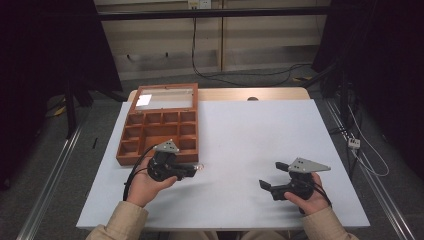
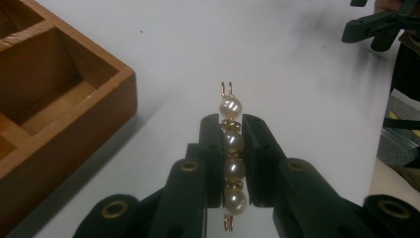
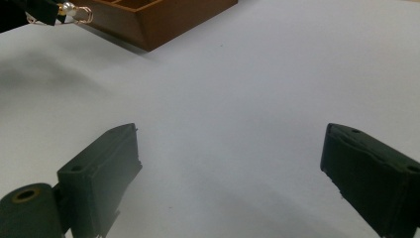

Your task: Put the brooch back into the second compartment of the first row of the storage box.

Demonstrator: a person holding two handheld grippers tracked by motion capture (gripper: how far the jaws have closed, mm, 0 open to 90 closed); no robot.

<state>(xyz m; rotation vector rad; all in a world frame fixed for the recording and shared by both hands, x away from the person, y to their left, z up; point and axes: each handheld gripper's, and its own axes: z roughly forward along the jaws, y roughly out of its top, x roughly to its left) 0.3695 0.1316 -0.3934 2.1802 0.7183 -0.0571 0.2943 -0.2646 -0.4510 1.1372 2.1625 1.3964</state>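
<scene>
The pearl hairpin (image 2: 232,148), a straight row of four pearls with gold spacers and a gold wire loop at each end, sits clamped lengthwise between the jaws of the left gripper (image 2: 232,158), the pads pressing on its two middle pearls while the top pearl and loop stand clear of the tips. That detail belongs to the left gripper view; from the high view the hairpin (image 1: 199,168) reads as little more than a pale glint at the gripper's (image 1: 192,170) tip, held above the white table (image 1: 250,145) just off the near right corner of the wooden compartment box (image 1: 160,131). The high view alone shows the box's glass lid (image 1: 165,97) laid open behind its rows of compartments. The right gripper view catches the hairpin (image 3: 74,11) far off at its upper left beside the box corner (image 3: 163,22), and shows the right gripper (image 3: 230,158) with jaws spread wide and nothing between them. The left hand (image 1: 145,187) cups its gripper from below, pointing it right, roughly level. The right hand (image 1: 310,197) holds its gripper (image 1: 267,186) low near the table's front edge, pointing left, well apart from the other.
</scene>
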